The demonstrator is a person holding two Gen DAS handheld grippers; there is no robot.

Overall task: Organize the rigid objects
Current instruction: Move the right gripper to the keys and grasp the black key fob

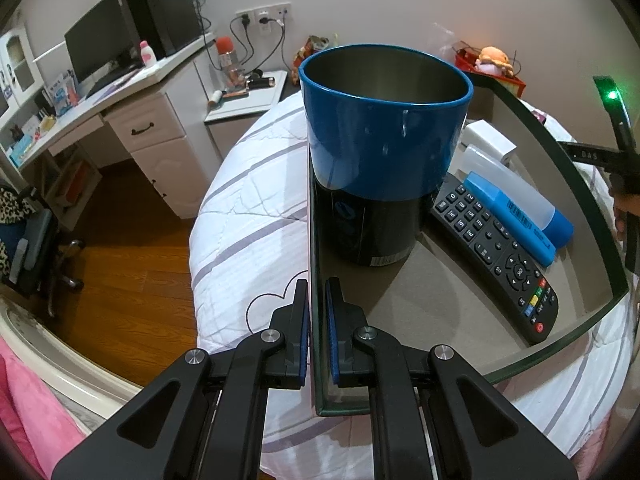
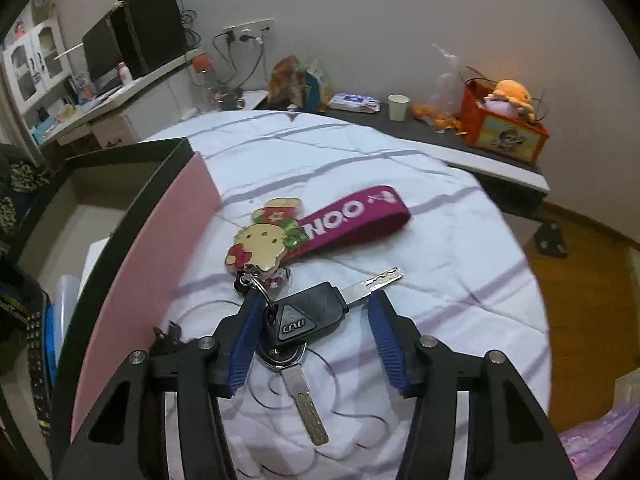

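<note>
On the bed, my left gripper points steeply down and pinches the near wall of the box, one pad outside, one inside, jaws pressed nearly together on it. Box holds a blue-and-black cup upright just ahead of the pads, w/ a remote and a blue-capped bottle lying to its right, and a white block behind them. Bare box floor shows btwn cup and pads; the far rim curves round on the right.

My right gripper also tilts down over the white quilt, jaws part-spread, not squeezing. The key bunch lies btwn the fingers: black fob in the gap, ring against the left pad, one blade poking toward the right finger, another pointing back at me. Cartoon charm and magenta strap trail away ahead. Box's pink outer wall stands just left of the gripper, so little room that side; open quilt to the right and ahead.
</note>
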